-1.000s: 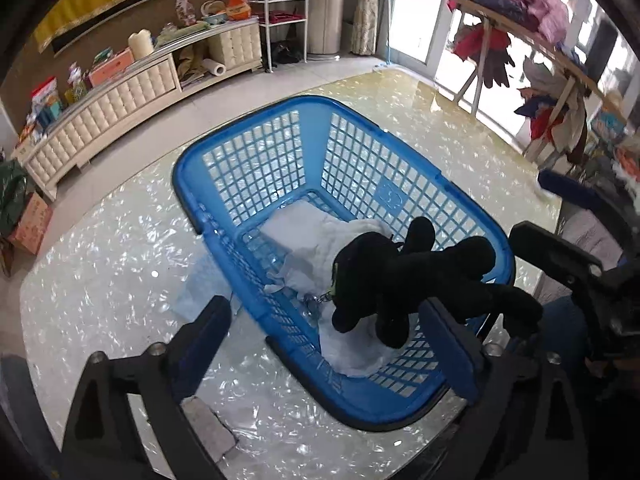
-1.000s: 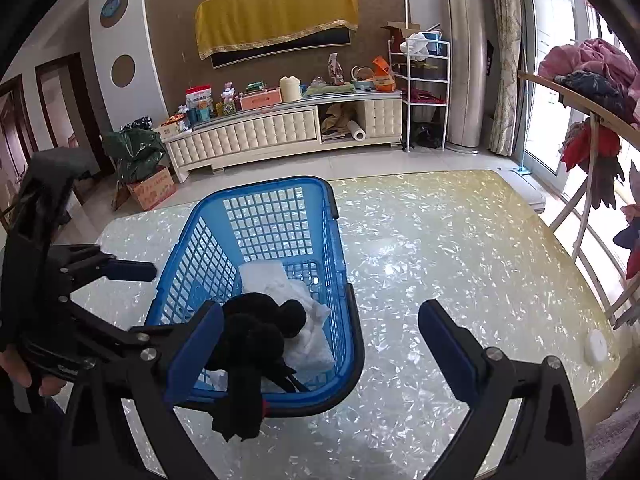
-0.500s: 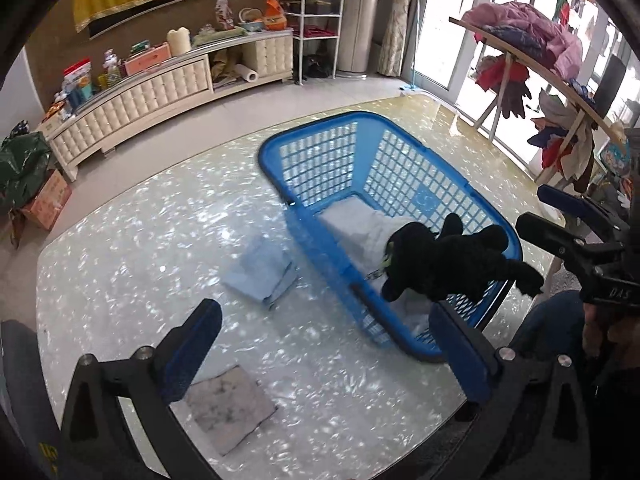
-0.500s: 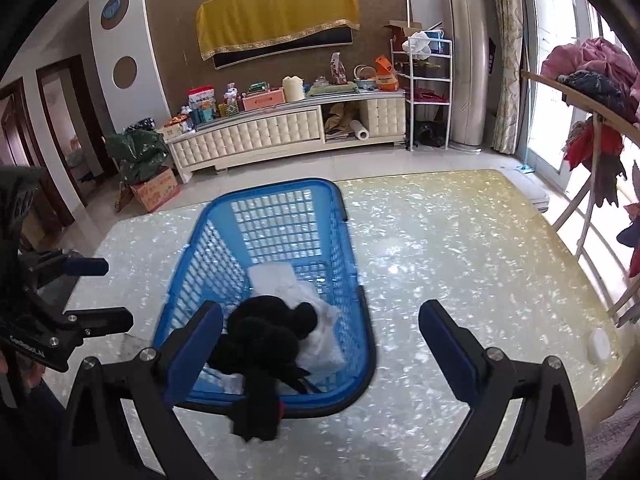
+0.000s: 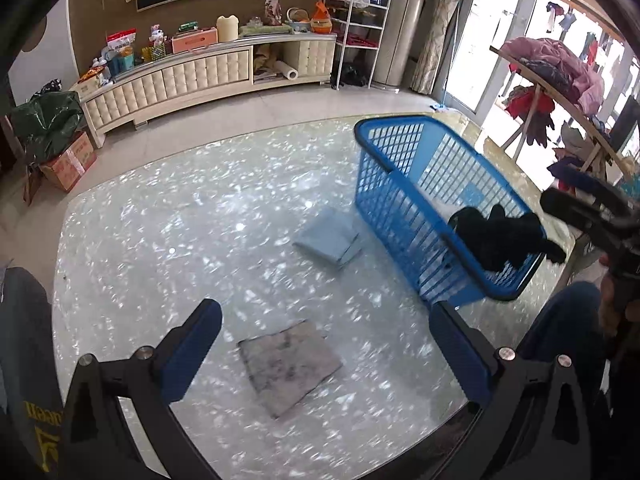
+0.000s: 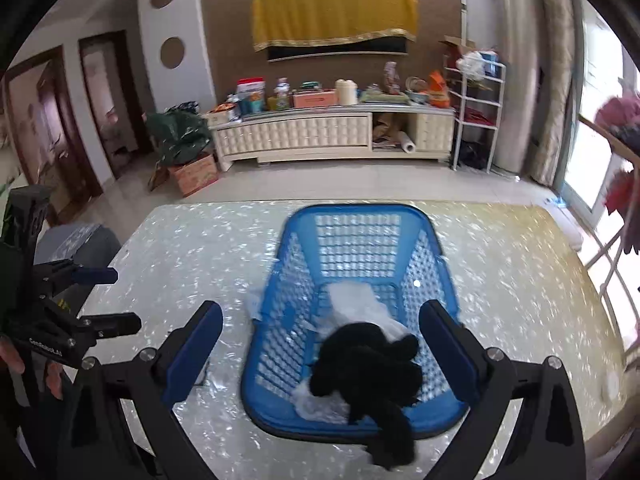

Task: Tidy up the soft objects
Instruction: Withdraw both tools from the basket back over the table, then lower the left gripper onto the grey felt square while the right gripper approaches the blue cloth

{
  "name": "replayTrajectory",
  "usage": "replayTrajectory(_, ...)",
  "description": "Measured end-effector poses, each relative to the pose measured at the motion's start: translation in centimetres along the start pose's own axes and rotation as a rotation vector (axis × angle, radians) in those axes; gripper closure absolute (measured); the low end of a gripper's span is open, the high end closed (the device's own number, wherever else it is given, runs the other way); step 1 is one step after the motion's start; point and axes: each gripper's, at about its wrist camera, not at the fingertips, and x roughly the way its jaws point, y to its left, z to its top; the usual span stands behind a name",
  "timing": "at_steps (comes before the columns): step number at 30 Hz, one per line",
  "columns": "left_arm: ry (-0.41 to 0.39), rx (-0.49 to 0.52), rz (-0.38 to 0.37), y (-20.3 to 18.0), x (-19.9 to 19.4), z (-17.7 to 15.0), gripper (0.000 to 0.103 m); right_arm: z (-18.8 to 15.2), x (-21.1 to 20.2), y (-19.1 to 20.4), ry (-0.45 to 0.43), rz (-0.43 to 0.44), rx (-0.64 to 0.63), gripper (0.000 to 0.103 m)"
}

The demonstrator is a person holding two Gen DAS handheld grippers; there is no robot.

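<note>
A blue plastic basket stands on the shiny table and holds a black plush toy lying on white cloth; one plush limb hangs over the near rim. Left of the basket lie a folded light-blue cloth and, closer to me, a grey cloth. My left gripper is open above the grey cloth. My right gripper is open, its fingers on either side of the basket's near end, holding nothing.
The table has a pearly reflective top. Beyond it stand a low cream cabinet with clutter, a white shelf rack and a clothes rack at the right. A person's leg is beside the table's near right edge.
The left gripper has swung left away from the basket, and now faces the two cloths on the table. The right view has shifted so the basket sits centred between its fingers.
</note>
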Motion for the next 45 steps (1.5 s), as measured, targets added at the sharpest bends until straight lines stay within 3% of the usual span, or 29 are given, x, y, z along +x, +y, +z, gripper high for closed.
replayTrajectory(7, 0.031, 0.091, 0.045, 1.9, -1.2, -1.3, 0.000, 1.4, 1.7, 4.2, 0.029, 0.021, -0.094, 0.004)
replayTrajectory(17, 0.061, 0.099, 0.010, 5.4, -1.3, -2.6, 0.000, 2.0, 5.9, 9.3, 0.106, 0.037, -0.236, 0.004)
replayTrajectory(24, 0.091, 0.172, -0.031, 7.3, 1.0, -2.3, 0.000, 1.2, 8.0, 11.3, 0.157, 0.003, -0.281, 0.004)
replayTrajectory(30, 0.109, 0.209, -0.114, 8.2, 3.2, -2.5, 0.000, 0.7, 10.7, 12.5, 0.213, -0.015, -0.285, 0.004)
replayTrajectory(37, 0.155, 0.248, -0.129, 8.7, 6.1, -3.0, 0.022, 0.0, 13.8, 13.8, 0.272, -0.005, -0.304, 0.004)
replayTrajectory(40, 0.190, 0.231, -0.133, 9.1, 8.0, -3.1, 0.038, -0.3, 15.1, 13.5, 0.302, -0.016, -0.299, 0.004)
replayTrajectory(45, 0.215, 0.224, -0.156, 8.6, 9.9, -3.5, 0.041, -0.4, 16.6, 13.1, 0.330, -0.026, -0.282, 0.004)
